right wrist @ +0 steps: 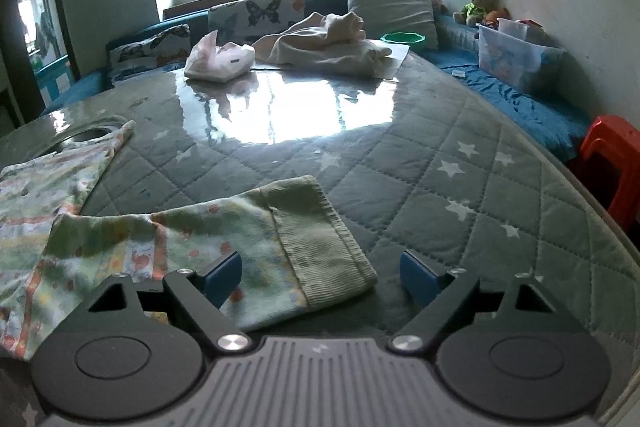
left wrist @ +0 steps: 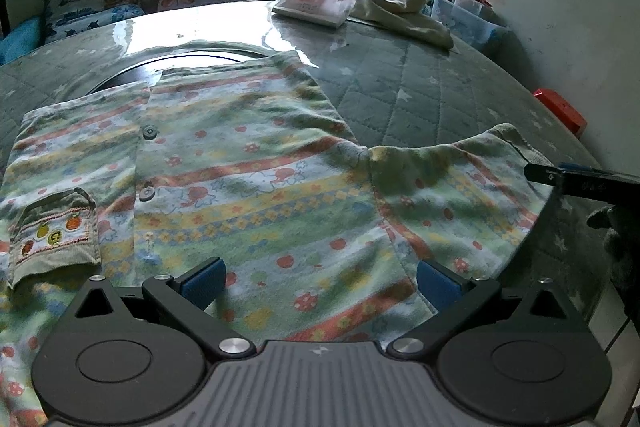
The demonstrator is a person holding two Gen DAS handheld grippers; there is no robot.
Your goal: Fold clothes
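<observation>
Left hand-held gripper (left wrist: pixel 320 281): jaws spread, hovering over patterned shirt (left wrist: pixel 248 171), nothing pinched. Right hand-held gripper (right wrist: pixel 322 277): jaws spread, sleeve cuff (right wrist: pixel 324 247) lying between blue pads (right wrist: pixel 222 277), not pinched. Shirt spread flat on quilted counter (right wrist: pixel 460 187), near edge; sleeve extends toward right edge. Cream garment (right wrist: pixel 328 47) and tissue pack (right wrist: pixel 218 61) at far edge.
</observation>
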